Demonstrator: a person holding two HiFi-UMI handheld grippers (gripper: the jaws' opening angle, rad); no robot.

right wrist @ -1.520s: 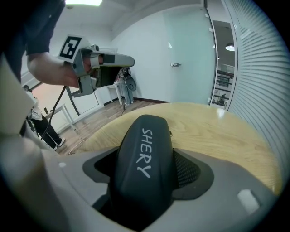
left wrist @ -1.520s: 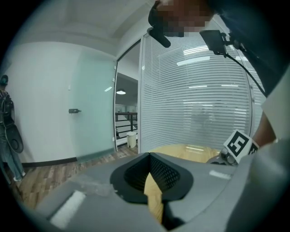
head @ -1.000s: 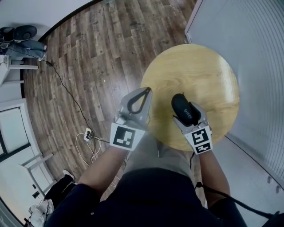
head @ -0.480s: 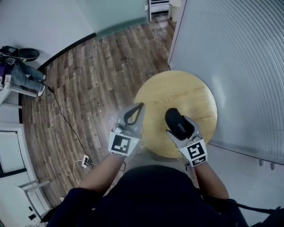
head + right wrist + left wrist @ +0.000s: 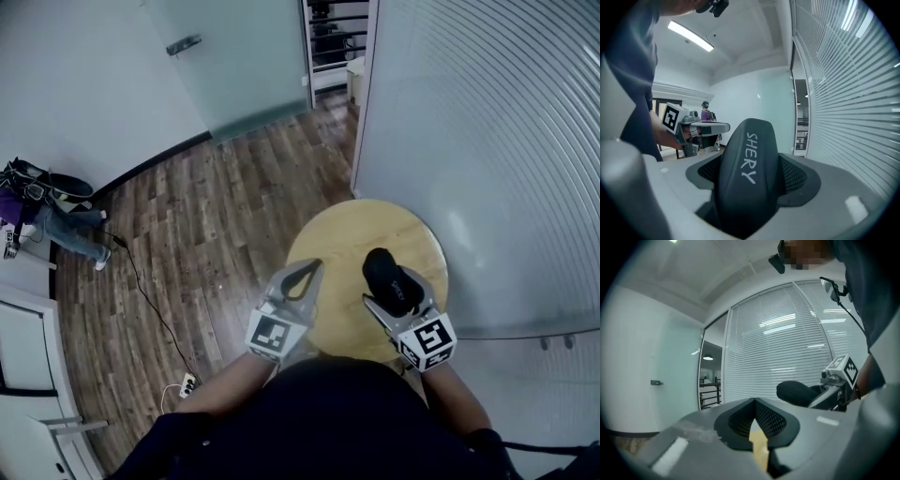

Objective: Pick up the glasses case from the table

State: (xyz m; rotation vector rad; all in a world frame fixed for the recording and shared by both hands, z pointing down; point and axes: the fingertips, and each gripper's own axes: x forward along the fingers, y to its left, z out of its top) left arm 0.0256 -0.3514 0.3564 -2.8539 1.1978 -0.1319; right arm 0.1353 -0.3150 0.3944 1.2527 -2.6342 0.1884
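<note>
The black glasses case (image 5: 387,277) marked "SHERY" (image 5: 747,178) is held up above the round wooden table (image 5: 342,234). My right gripper (image 5: 394,289) is shut on it, and the case stands between the jaws (image 5: 750,157), filling the gap. My left gripper (image 5: 302,272) hovers beside it over the table's left edge, shut with nothing in it (image 5: 754,401). In the left gripper view the case (image 5: 797,392) shows at the right, held by the right gripper.
A ribbed blind wall (image 5: 487,141) runs close along the table's right side. To the left lies wooden floor (image 5: 216,225) with a cable and power strip (image 5: 187,384). A frosted glass door (image 5: 234,66) stands at the back.
The head view has pulled up and back: the table looks smaller and more of the room shows. The case stays in the right gripper, both grippers keeping their spacing.
</note>
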